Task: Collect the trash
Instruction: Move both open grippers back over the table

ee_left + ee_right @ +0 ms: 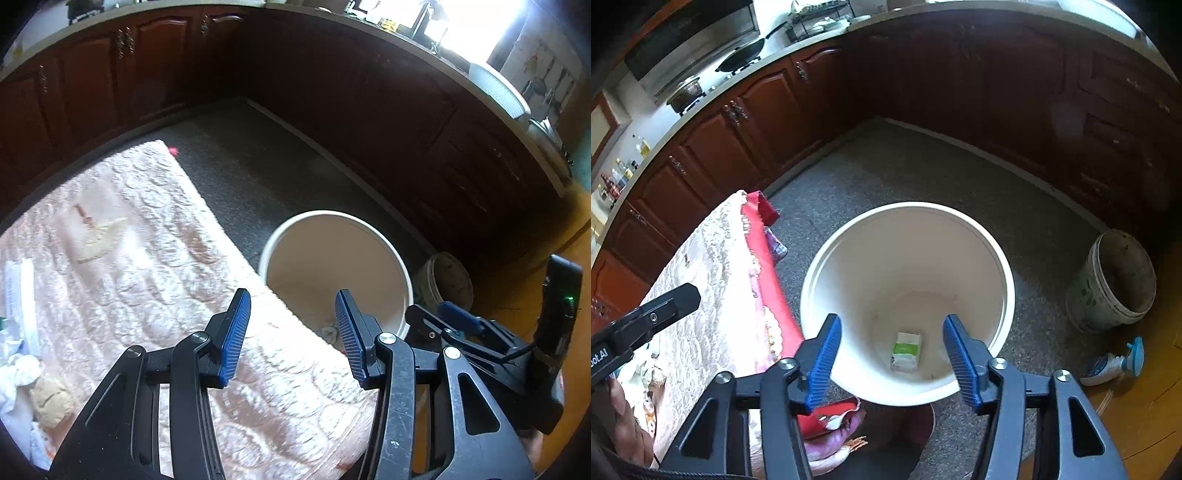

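Observation:
A white bucket (pixel 908 236) stands on the floor beside the table. At its bottom lies a small white and green carton (pixel 906 350). My right gripper (pixel 894 358) hangs open above the bucket's mouth, with nothing between its blue pads. My left gripper (pixel 293 334) is open too, over the table edge and the bucket's (pixel 369 229) near rim, also holding nothing. A crumpled scrap (pixel 330 330) shows inside the bucket. On the table's left edge lie crumpled white tissue (pixel 18 373), a clear wrapper (pixel 18 295) and a beige lump (pixel 51 402).
The table wears a pale embossed cloth (pixel 147 258) over a red one (pixel 768 273). A dirty small bucket (pixel 1115 280) and a spray bottle (pixel 1112 363) sit on the floor to the right. Dark wooden cabinets (pixel 768 107) ring the speckled floor (pixel 923 166).

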The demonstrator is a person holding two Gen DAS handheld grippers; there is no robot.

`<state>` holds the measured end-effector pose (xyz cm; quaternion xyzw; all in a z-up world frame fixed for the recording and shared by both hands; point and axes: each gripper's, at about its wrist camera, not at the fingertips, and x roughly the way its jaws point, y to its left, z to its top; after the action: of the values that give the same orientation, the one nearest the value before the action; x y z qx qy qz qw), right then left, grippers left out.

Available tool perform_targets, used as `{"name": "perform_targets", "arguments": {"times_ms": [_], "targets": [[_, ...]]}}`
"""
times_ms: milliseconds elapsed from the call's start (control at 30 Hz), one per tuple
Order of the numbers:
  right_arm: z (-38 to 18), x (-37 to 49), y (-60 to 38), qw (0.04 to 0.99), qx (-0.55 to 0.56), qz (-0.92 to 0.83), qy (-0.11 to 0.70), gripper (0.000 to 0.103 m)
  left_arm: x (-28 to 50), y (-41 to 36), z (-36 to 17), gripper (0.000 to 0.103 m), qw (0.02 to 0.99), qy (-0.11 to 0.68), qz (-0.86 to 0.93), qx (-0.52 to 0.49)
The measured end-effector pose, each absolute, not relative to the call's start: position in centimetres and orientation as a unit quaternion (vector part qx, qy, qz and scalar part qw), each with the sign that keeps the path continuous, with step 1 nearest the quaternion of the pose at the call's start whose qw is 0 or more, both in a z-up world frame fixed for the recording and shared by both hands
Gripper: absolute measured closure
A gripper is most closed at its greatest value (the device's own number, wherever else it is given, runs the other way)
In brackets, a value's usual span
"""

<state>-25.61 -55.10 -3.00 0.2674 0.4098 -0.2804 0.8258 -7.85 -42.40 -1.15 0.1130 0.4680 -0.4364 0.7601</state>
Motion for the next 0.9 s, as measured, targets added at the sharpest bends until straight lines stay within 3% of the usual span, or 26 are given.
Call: {"name": "perform_targets", "arguments": {"times_ms": [67,400,500,600,667,900], "targets": [[-2.3,-25.4,-54.4,0.832,0.259,-0.28,0.404,0.036,-7.8,-41.6,-0.5,0.057,0.768,0.46,-0.431,0.113],[1.2,-23.7,-49.9,0.86,0.226,-0.252,0.381,0.035,-7.8,-35.5,2.3,0.056,0.816,0.416,-0.388,0.108],[2.0,-22.9,-48.4,0.868,0.216,-0.239,0.377,0.034,-7.9,-33.5,3.0,0.048,0.83,0.403,-0.373,0.104],[3.0,-22.1,-46.6,0.878,0.207,-0.223,0.369,0.033,-7.9,-31.1,3.9,0.047,0.845,0.386,-0.357,0.099],[3.6,-21.7,-45.3,0.885,0.201,-0.216,0.361,0.026,-7.9,-29.8,4.5,0.046,0.854,0.376,-0.347,0.099],[5.2,-20.1,-40.9,0.902,0.174,-0.186,0.348,0.025,-7.9,-24.4,6.2,0.037,0.88,0.347,-0.314,0.077]]}}
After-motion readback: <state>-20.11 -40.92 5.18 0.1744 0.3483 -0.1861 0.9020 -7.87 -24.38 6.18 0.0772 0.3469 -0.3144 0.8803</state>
